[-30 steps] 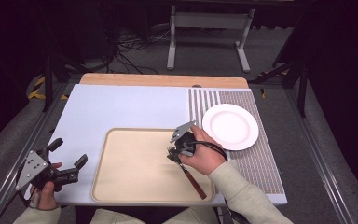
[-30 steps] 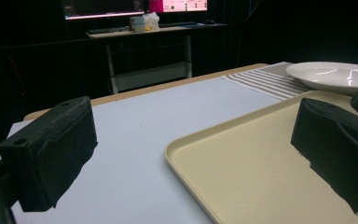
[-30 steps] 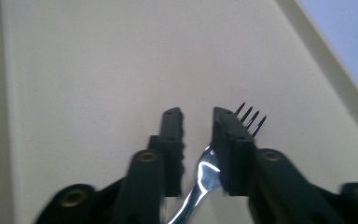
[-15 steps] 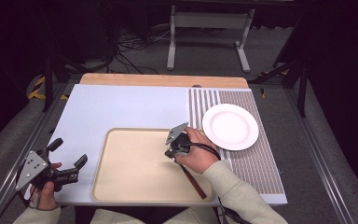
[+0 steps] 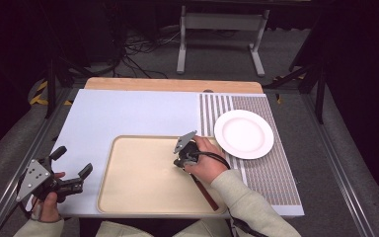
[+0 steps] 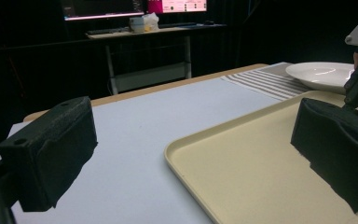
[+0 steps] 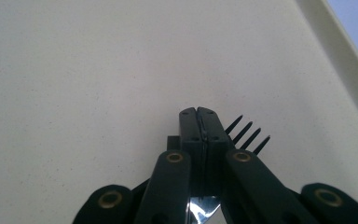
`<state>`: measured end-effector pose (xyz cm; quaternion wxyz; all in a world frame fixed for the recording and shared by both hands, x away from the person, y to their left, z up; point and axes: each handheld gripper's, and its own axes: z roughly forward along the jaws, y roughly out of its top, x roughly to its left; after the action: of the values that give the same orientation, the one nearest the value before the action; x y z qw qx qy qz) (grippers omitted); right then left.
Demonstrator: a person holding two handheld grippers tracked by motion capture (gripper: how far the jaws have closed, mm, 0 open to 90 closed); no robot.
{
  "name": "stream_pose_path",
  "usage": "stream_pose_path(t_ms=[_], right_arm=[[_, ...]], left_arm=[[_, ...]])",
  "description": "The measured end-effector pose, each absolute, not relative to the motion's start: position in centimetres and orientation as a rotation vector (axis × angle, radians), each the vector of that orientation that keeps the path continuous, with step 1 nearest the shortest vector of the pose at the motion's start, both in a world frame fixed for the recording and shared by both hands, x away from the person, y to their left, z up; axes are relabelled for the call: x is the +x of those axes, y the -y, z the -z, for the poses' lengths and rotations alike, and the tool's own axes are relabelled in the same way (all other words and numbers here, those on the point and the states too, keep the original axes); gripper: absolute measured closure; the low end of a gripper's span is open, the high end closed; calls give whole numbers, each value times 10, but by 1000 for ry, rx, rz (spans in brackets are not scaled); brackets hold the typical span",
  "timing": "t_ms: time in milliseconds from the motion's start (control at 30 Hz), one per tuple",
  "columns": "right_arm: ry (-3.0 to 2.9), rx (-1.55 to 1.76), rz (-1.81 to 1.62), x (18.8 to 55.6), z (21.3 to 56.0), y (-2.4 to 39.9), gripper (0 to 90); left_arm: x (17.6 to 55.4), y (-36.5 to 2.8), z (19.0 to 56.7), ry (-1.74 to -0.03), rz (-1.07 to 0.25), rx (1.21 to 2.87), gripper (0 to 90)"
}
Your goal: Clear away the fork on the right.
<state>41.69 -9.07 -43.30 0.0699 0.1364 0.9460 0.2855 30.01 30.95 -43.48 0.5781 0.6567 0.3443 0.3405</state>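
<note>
A fork lies on the beige tray (image 5: 138,197); its brown handle (image 5: 205,191) runs out from under my right hand toward the tray's front edge. My right gripper (image 5: 182,162) points down at the tray, jaws pressed together. In the right gripper view the fork's black tines (image 7: 249,135) stick out just right of the right gripper (image 7: 198,112), which looks shut on the fork's neck. My left gripper (image 5: 73,160) hovers at the table's front left, its jaws wide apart. Nothing sits between them in the left gripper view, where the left gripper (image 6: 191,158) faces the tray (image 6: 205,154).
A white plate (image 5: 244,134) rests on the striped mat (image 5: 271,177) right of the tray. A pale blue mat (image 5: 128,113) covers the table's left and middle. A wooden strip (image 5: 172,85) runs along the far edge. A metal stand (image 5: 217,29) is on the floor beyond.
My right hand has sunk a little and shifted slightly left over the tray. The fork's handle end stays where it was. The left gripper has not moved.
</note>
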Motion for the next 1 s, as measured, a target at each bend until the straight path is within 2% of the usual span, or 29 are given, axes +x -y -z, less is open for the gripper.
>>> stream_pose_path(t_ms=[1000], right_arm=[[-2782,500,-784,430,436,108,900]], left_arm=[[300,-309,435,-808,-793,1540,6]])
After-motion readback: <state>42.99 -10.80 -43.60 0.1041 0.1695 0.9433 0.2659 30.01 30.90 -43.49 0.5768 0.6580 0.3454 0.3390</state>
